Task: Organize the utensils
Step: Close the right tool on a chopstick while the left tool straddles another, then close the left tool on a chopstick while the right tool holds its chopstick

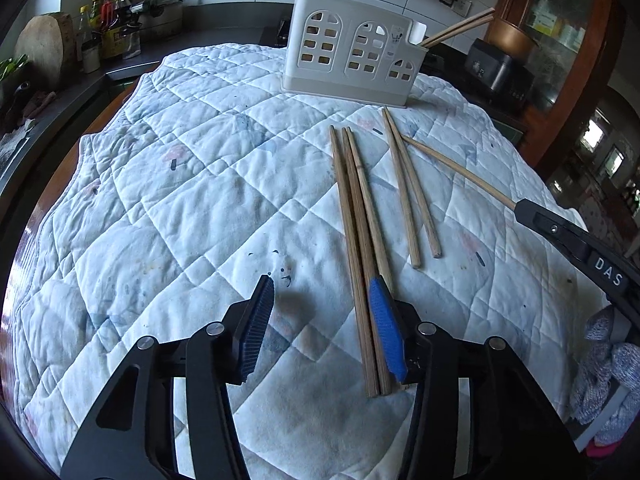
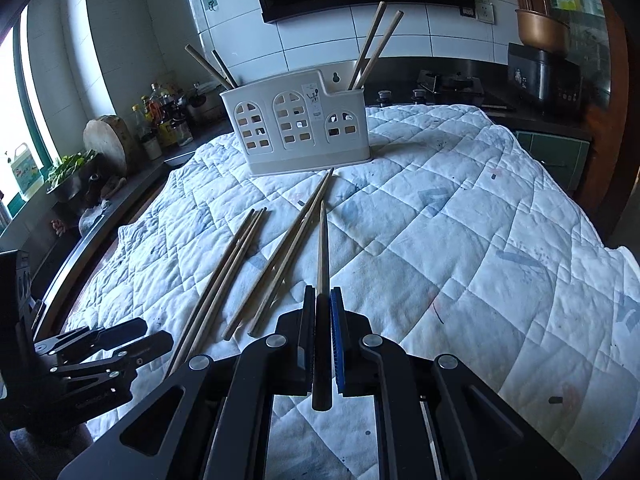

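Right wrist view: right gripper clamped on one chopstick, tip toward the holder. Left gripper jaws apart over the quilt, beside three chopsticks; two more lie nearby.

The quilted cloth lies bare across its whole left half, open room for a claw. On the right, loose chopsticks lie in a fan before the holder, which stands at the far edge. More chopsticks lean out of its outer compartments, crowding the space above it.
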Demonstrator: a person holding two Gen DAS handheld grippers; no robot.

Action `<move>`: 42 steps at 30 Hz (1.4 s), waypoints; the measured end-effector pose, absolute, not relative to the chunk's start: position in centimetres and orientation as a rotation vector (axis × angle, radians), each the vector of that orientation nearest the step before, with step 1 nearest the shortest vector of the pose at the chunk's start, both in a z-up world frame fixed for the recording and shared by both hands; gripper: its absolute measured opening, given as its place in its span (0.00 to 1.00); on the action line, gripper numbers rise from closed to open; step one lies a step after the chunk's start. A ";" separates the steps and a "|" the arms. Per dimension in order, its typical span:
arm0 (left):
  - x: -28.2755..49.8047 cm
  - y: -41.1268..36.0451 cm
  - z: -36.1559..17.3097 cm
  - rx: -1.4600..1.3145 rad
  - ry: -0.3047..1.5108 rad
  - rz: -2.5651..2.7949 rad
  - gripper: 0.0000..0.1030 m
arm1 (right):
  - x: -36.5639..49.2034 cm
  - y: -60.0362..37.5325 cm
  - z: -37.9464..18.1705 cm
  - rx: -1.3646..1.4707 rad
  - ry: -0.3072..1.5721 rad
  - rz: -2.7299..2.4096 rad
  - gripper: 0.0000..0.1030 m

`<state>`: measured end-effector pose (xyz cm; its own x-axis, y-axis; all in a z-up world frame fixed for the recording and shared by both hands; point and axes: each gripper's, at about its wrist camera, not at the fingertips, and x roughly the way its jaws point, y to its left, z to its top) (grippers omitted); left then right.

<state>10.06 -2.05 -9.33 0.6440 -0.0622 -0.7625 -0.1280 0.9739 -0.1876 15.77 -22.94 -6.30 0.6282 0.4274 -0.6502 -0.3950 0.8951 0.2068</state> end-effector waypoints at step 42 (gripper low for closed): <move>11.7 -3.0 -10.4 -0.228 0.895 0.036 0.15 | 15.3 -22.9 -9.7 -0.016 0.870 0.475 0.09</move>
